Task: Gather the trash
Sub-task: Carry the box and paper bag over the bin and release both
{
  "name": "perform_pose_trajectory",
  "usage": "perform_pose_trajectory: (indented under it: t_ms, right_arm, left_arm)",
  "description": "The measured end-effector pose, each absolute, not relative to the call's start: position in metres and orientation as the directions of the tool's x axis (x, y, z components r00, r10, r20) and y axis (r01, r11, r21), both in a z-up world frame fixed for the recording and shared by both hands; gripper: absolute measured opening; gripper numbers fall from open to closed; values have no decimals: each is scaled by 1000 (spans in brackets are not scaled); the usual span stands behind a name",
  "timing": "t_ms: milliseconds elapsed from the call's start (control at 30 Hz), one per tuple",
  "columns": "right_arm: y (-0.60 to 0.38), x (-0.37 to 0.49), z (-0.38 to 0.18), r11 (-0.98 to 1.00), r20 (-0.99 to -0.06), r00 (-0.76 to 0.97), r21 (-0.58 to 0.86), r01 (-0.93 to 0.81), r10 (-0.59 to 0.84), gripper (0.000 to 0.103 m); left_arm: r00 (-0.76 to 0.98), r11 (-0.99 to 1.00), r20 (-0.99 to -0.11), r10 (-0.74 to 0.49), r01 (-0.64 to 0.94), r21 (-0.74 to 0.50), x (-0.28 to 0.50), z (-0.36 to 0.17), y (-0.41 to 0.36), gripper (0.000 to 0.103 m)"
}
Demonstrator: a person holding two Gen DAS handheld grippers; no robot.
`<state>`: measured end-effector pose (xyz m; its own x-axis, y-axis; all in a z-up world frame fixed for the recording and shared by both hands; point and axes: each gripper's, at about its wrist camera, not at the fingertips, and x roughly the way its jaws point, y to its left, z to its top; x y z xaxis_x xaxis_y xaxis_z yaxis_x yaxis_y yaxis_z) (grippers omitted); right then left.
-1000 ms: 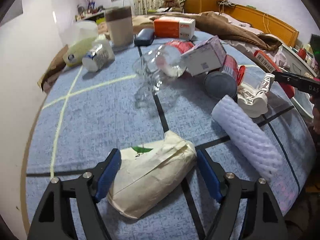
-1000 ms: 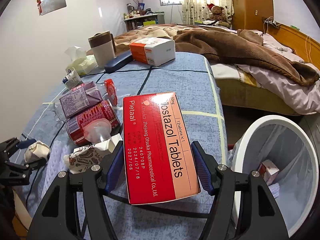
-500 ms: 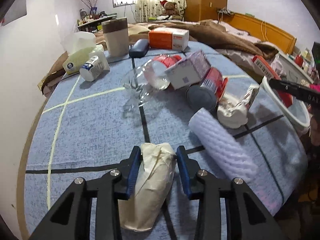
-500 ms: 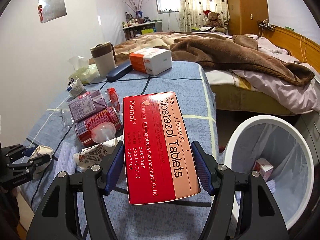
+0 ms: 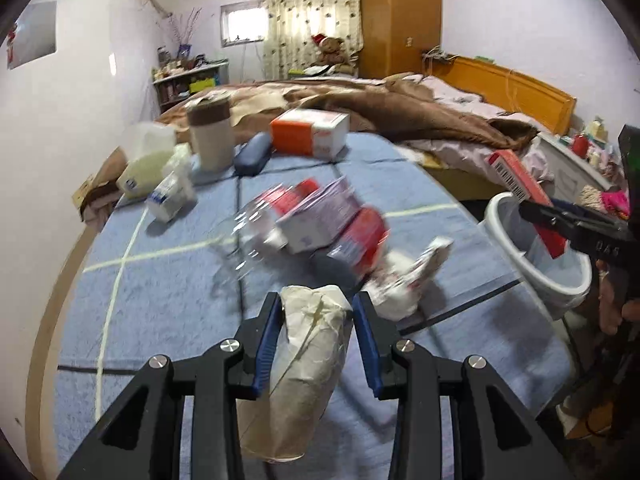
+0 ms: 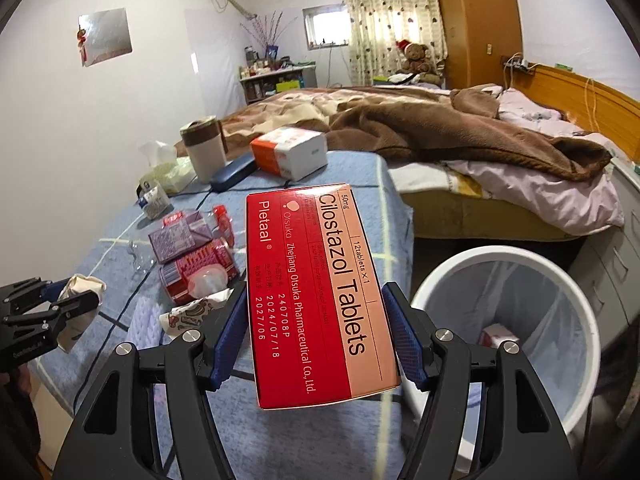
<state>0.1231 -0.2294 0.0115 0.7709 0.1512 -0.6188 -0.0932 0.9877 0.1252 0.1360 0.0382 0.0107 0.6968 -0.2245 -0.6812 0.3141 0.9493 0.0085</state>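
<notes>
The right gripper (image 6: pixel 320 340) is clamping a red box (image 6: pixel 320 296) by its long sides, blue pads (image 6: pixel 230 336) pressing both edges. The box is lying flat between the fingers, its long axis running forward along them, the "Cilostazol Tablets" face turned up and the far end pointing out over the table (image 6: pixel 392 208). It is hanging above the table's near corner, just left of the bin (image 6: pixel 500 252), which is standing open on the floor with a small box already inside.

The left gripper (image 5: pixel 316 344) is squeezing a crumpled paper bag (image 5: pixel 304 368), fingers narrow on its upper part. The bag's long axis is running roughly along the fingers, its lower end sagging down toward the camera, clear of the cloth. The blurred pile of cartons (image 5: pixel 320 220) is sitting just beyond it.

Judging by this, both hands are in the carry step, loads gripped and lifted. Next, the right hand needs to swing right until the box is over the bin's mouth, then tip it nose-down and open. The bag should follow afterward, taking turns so the grippers don't collide.
</notes>
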Motion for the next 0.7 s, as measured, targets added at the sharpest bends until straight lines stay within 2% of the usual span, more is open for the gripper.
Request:
perform_pose_trajectory:
  t_ms: [367,700]
  right_arm:
    - [-273,107,28,993,-584,809,114,-1,68,67]
    - [-310,100,23,990,-600,800,106,90,-8,67]
  left_arm:
    - [702,901,-621,-349,434,-15,137,39,-35,38]
    - [659,843,-602,-452,535,-47,146,46,-103,39]
